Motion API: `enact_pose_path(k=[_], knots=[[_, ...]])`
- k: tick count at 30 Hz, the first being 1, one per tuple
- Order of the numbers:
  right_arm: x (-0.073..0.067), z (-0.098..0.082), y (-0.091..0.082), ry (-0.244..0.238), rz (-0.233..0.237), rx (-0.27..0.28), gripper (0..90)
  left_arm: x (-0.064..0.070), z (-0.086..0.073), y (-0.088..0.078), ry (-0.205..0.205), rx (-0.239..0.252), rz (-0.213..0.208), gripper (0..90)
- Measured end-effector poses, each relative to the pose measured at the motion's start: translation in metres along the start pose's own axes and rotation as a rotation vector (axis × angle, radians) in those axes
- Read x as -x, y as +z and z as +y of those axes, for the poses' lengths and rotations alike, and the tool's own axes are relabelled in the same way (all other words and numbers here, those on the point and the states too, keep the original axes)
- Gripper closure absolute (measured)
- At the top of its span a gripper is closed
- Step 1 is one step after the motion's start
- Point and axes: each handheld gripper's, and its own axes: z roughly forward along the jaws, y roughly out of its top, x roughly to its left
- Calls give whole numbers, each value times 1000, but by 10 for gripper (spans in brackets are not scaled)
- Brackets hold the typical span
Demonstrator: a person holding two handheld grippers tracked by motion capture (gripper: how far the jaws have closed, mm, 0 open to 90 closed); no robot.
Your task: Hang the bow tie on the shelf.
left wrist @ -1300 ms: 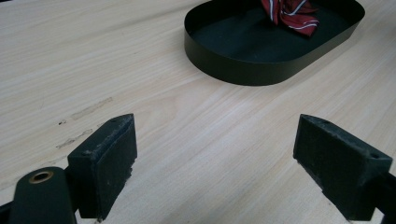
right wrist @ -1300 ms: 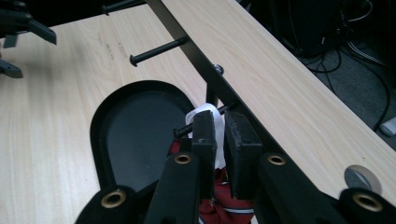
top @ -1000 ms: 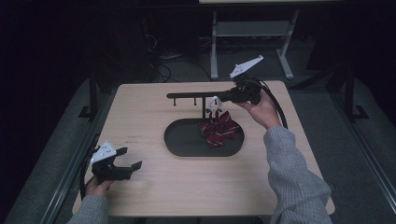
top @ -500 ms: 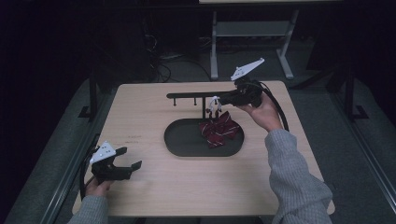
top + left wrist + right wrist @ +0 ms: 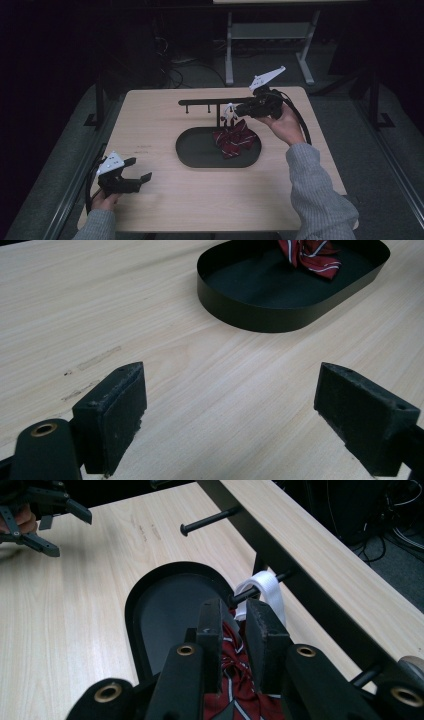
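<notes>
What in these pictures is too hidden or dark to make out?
- Right gripper view: the right gripper covers the striped red cloth where it meets the white loop, so whether it pinches anything is unclear.
- Left gripper view: the black tray and cloth are cut off by the top edge.
- High view: the room behind the table is too dark; the rack pegs look tiny.

We could not tell whether the right tool (image 5: 232, 617) pinched anything: its jaws stood close together with a narrow gap, and the red striped cloth (image 5: 235, 690) beneath them was cut off by the bottom edge and partly hidden behind the tool's body. In the high view, the white strap (image 5: 230, 111) just ahead of that tool was too small to make out how it sat on the peg. Beyond the left tool (image 5: 230, 405), the black tray (image 5: 260, 315) ran off the top edge.
</notes>
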Motion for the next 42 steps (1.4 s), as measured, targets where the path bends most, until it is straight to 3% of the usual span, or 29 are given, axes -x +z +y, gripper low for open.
enact_pose_path(k=[30, 36, 42], knots=[[-14, -14, 3, 4, 33, -8, 744, 1, 0, 0, 2, -1, -1, 130], [-17, -20, 4, -5, 22, -6, 741, 1, 0, 0, 5, -3, -1, 130], [-17, -26, 2, 20, 31, -8, 736, 1, 0, 1, 7, -5, -2, 130]])
